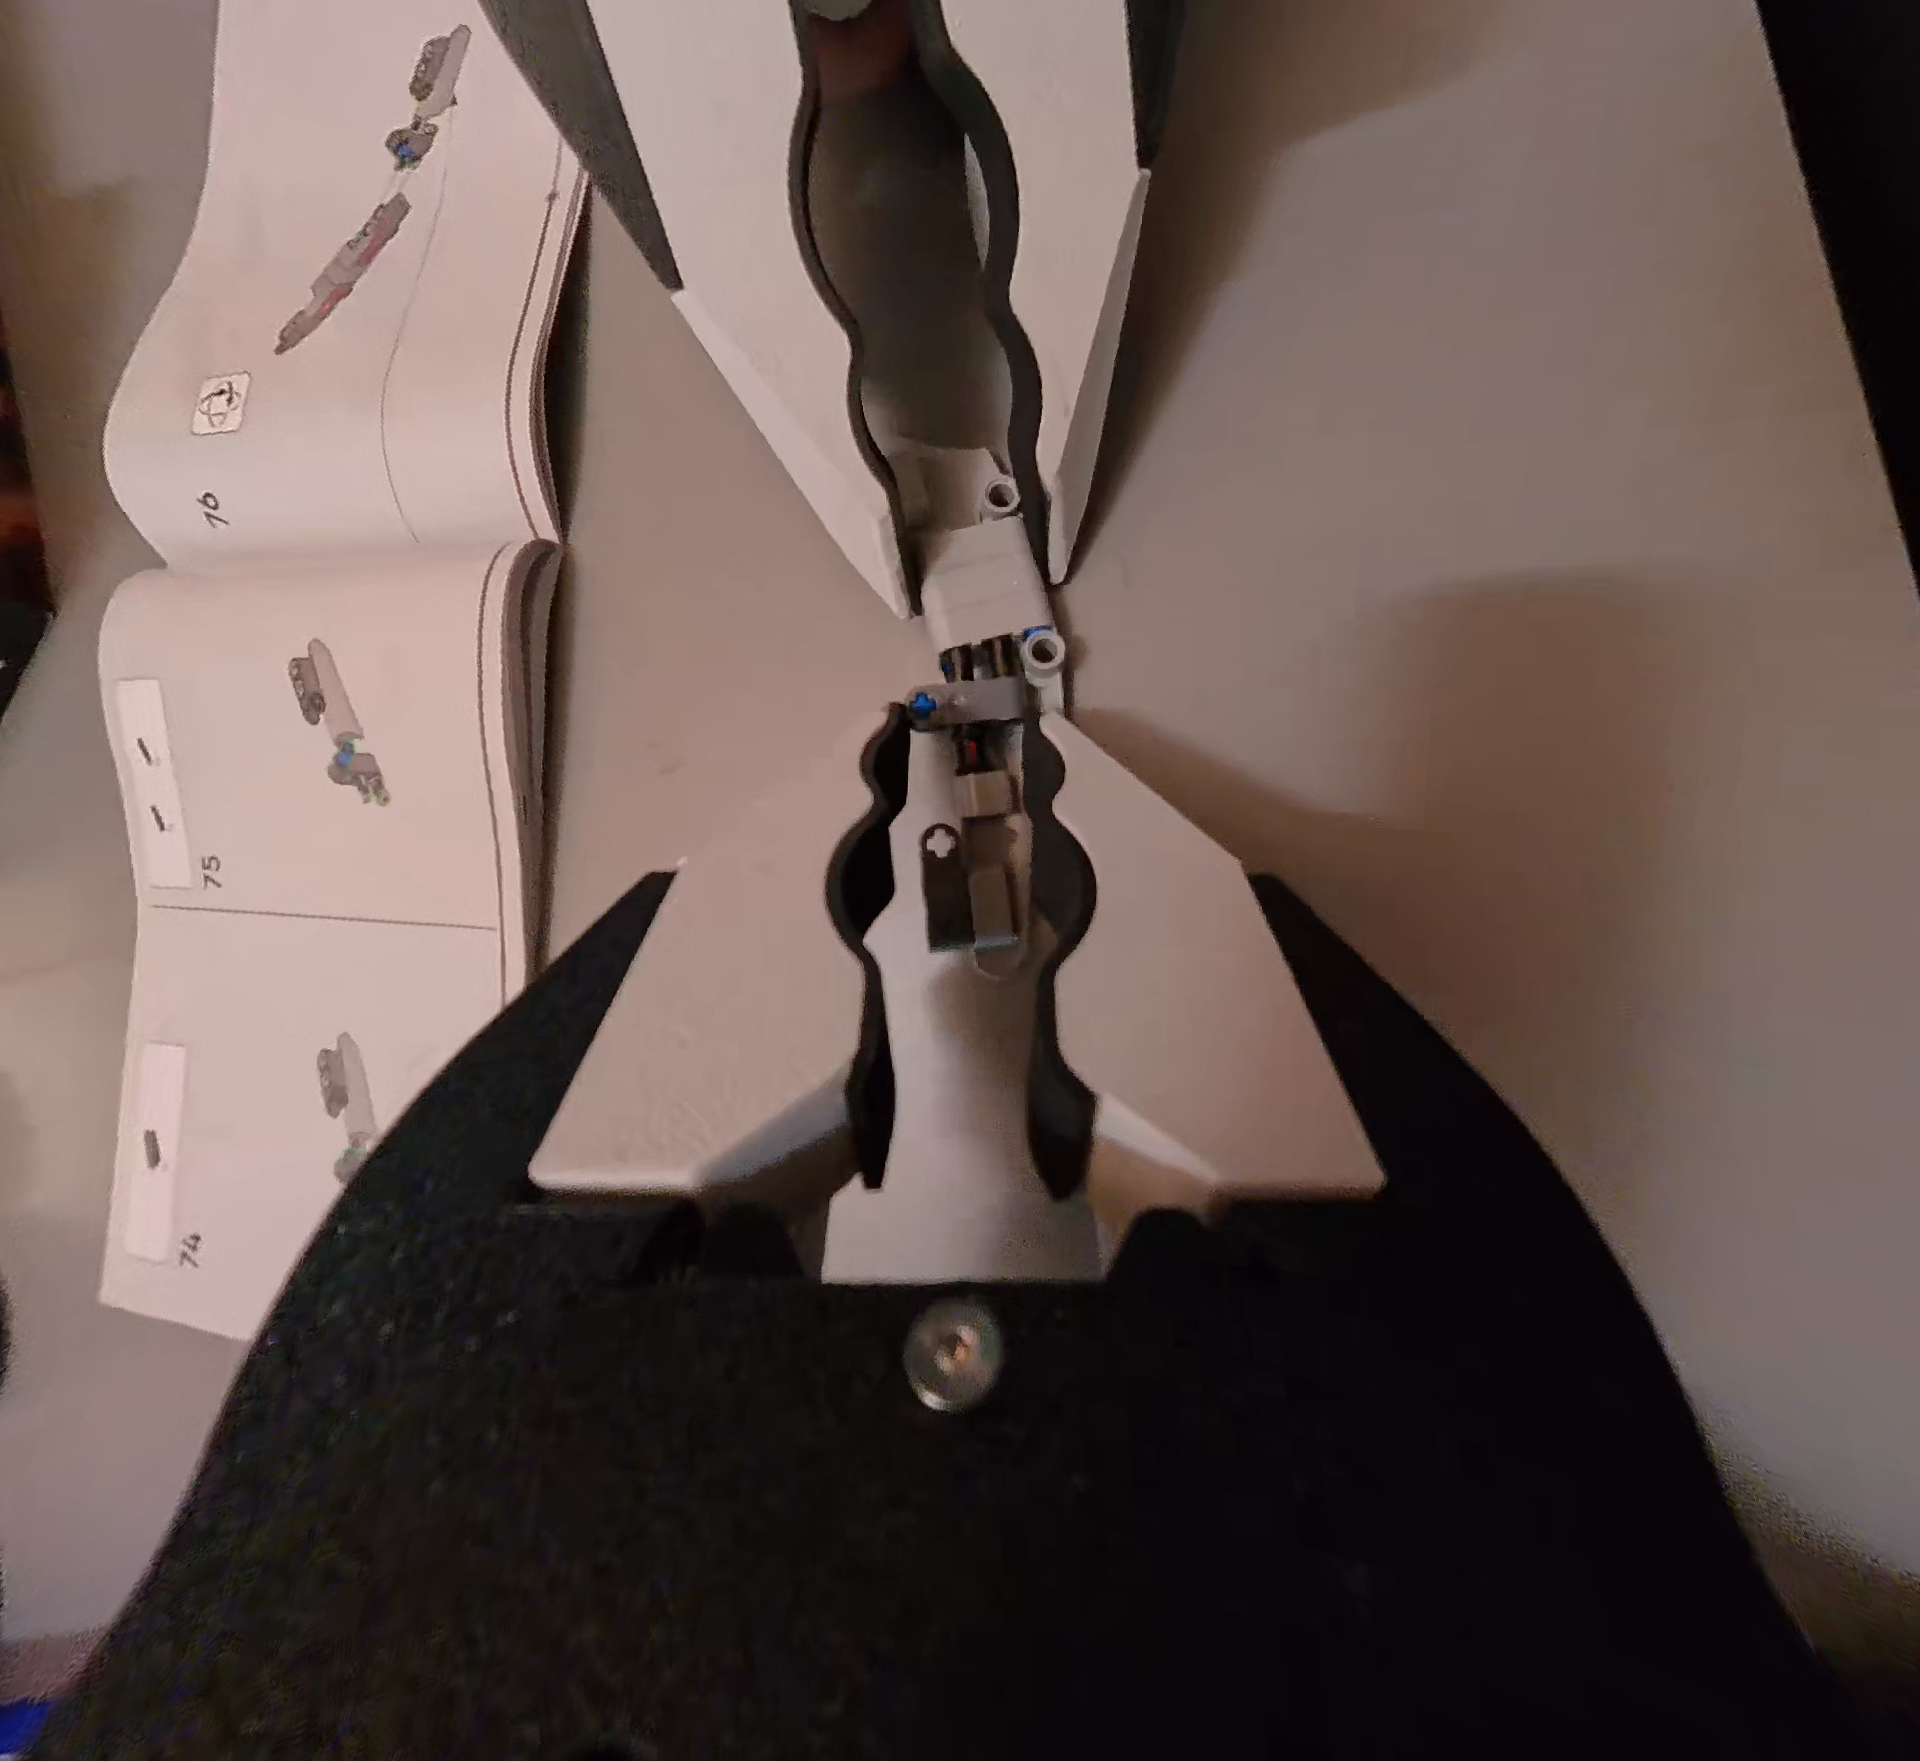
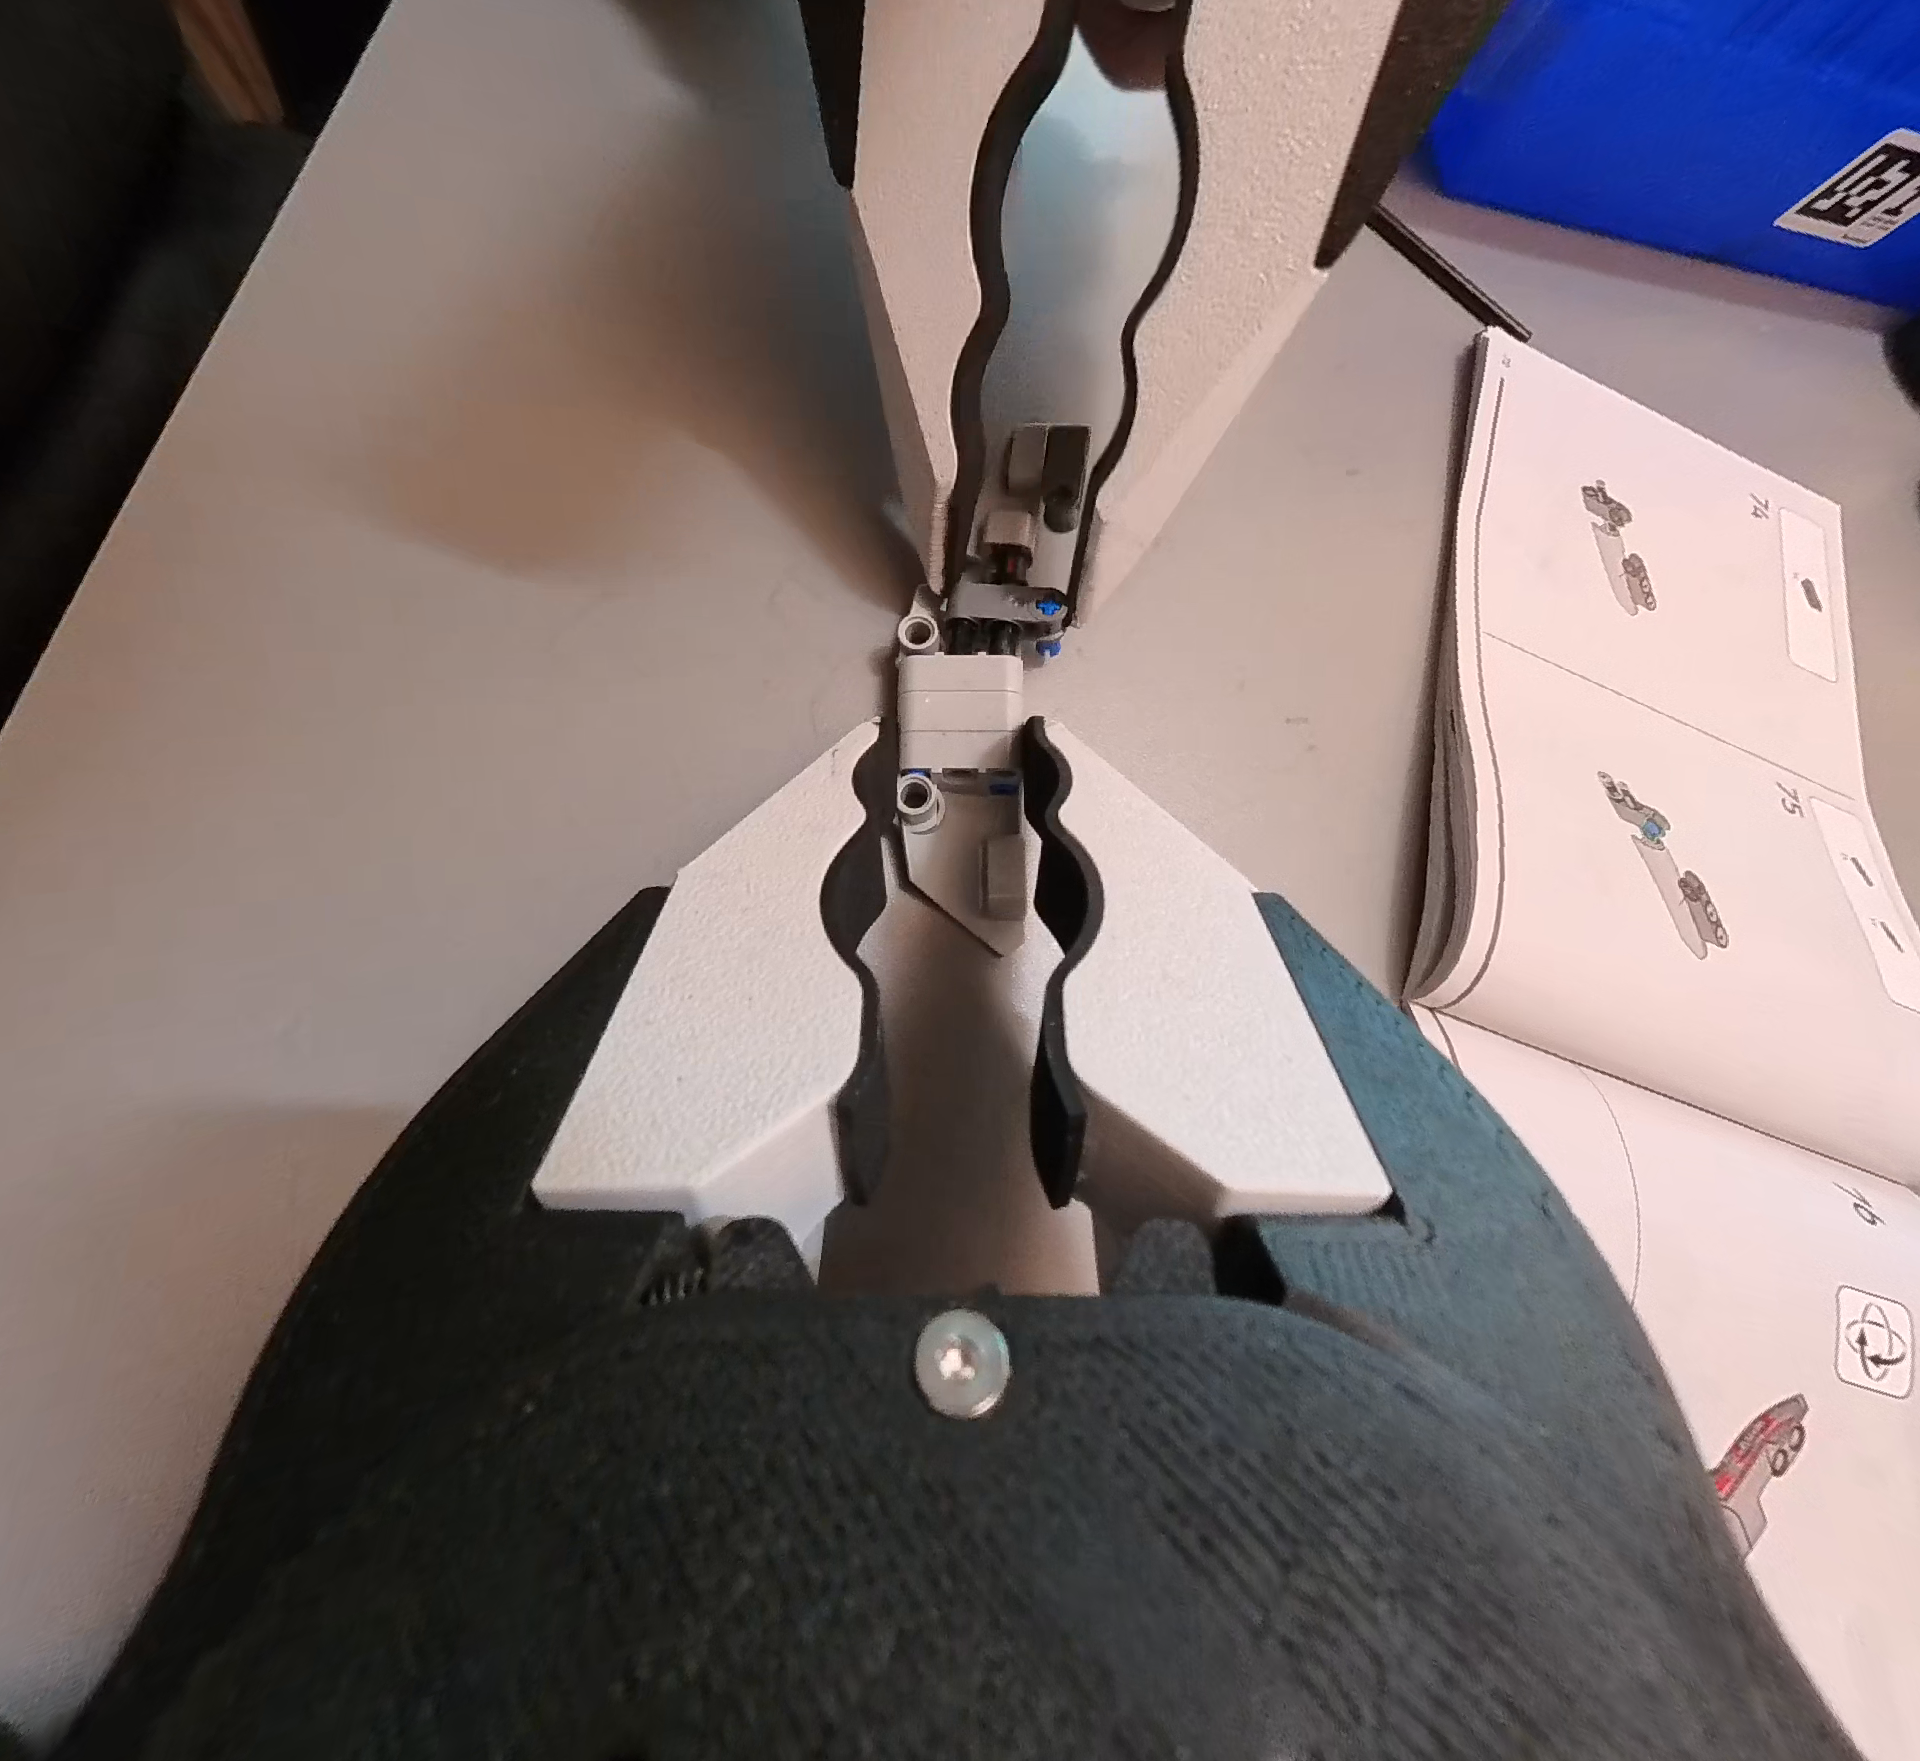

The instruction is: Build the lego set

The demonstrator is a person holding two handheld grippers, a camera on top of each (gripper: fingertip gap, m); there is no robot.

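Two grippers face each other tip to tip above the white table [image 1: 1455, 381]. My left gripper [image 1: 971, 724] is shut on a dark grey lego sub-assembly [image 1: 987, 828] with a blue pin at its front. My right gripper [image 1: 977, 568] comes in from the top, shut on a light grey lego block assembly [image 1: 982, 584]. The two pieces meet at black pins between the tips. In the right wrist view the right gripper [image 2: 956, 745] holds the light grey assembly [image 2: 956, 693], and the left gripper [image 2: 1013, 589] holds the dark grey piece [image 2: 1029, 506] opposite.
An open instruction booklet [image 1: 312, 568] lies on the table left of the left gripper; it also shows in the right wrist view [image 2: 1662, 724]. A blue bin [image 2: 1714, 49] stands at the far right. The table edge [image 2: 343, 184] drops off to a dark area on the left. The tips of both grippers are at nearly the same place.
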